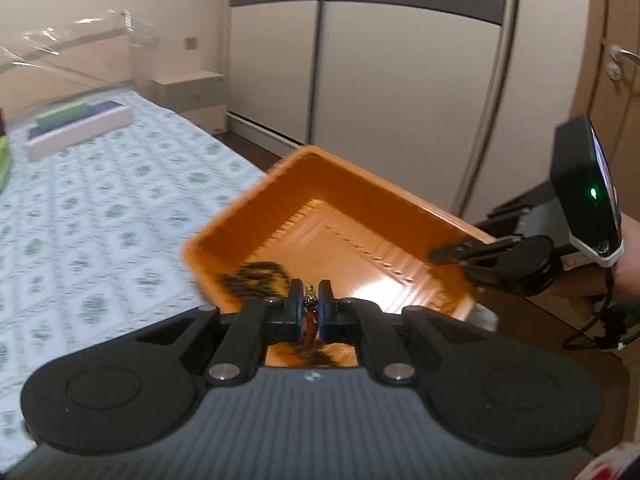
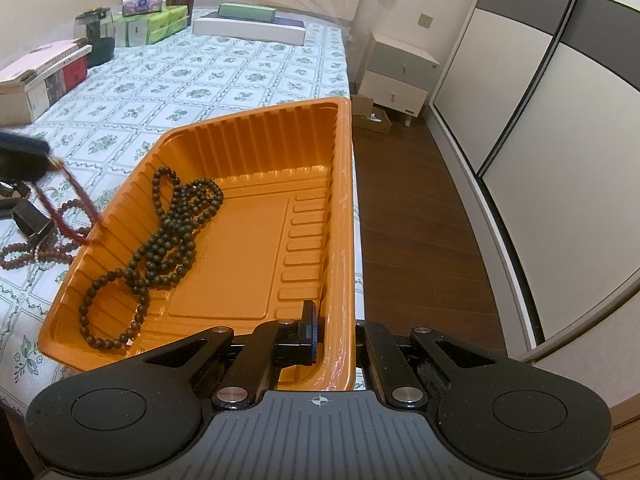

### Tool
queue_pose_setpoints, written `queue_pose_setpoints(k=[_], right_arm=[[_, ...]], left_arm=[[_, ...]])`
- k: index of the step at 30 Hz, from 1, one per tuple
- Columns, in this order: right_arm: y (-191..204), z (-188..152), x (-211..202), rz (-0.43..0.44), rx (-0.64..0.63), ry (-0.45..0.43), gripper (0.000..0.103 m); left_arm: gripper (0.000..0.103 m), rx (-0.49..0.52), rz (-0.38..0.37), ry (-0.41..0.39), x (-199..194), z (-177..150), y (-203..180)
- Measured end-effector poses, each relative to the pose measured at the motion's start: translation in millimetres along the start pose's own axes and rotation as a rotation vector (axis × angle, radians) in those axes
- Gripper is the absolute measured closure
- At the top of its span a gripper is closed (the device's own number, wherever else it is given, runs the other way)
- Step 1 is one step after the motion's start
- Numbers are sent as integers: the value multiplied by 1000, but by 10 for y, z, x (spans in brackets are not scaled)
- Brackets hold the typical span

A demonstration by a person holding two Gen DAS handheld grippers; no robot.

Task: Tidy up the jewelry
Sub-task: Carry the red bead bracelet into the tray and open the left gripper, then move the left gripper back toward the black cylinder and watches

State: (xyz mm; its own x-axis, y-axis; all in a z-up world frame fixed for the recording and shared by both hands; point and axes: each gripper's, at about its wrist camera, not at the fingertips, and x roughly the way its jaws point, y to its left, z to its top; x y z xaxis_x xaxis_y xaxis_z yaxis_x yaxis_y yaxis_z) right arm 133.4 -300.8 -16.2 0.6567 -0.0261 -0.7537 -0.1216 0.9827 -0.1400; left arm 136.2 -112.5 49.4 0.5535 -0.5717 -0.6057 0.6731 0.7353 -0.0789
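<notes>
Where wardrobe stands, bed bears tray.

My orange tray holds a strand of dark brown, nearly black beads, and a dark red bead strand hangs from my left tool, whose pads are blue. The bed sheet under it is white with a green floral lattice, the wardrobe doors cream with a grey band.
</notes>
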Motion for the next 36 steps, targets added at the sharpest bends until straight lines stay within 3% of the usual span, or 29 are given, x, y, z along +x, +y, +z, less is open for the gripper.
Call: queue_pose_setpoints(k=[9, 11, 13, 15, 28, 32, 36], right_arm=[[-13, -3, 3, 5, 7, -2, 99], [-10, -4, 1, 5, 8, -2, 99], [-8, -4, -3, 6, 8, -1, 99], [-11, -6, -6, 7, 10, -1, 99], [-14, -13, -8, 3, 7, -1, 99], [-1, -5, -6, -1, 2, 0, 99], [7, 0, -5, -4, -2, 1, 99]], left_arm=[[96, 16, -55, 90, 386, -179, -241], [94, 5, -56, 105, 420, -224, -234], [83, -11, -53, 104, 386, -260, -182], [83, -26, -30, 93, 301, -299, -115], [73, -82, 353, 65, -560, -997, 725], [69, -127, 441, 77, -770, -1224, 1020], [56, -135, 491, 73, -884, -1385, 1243]])
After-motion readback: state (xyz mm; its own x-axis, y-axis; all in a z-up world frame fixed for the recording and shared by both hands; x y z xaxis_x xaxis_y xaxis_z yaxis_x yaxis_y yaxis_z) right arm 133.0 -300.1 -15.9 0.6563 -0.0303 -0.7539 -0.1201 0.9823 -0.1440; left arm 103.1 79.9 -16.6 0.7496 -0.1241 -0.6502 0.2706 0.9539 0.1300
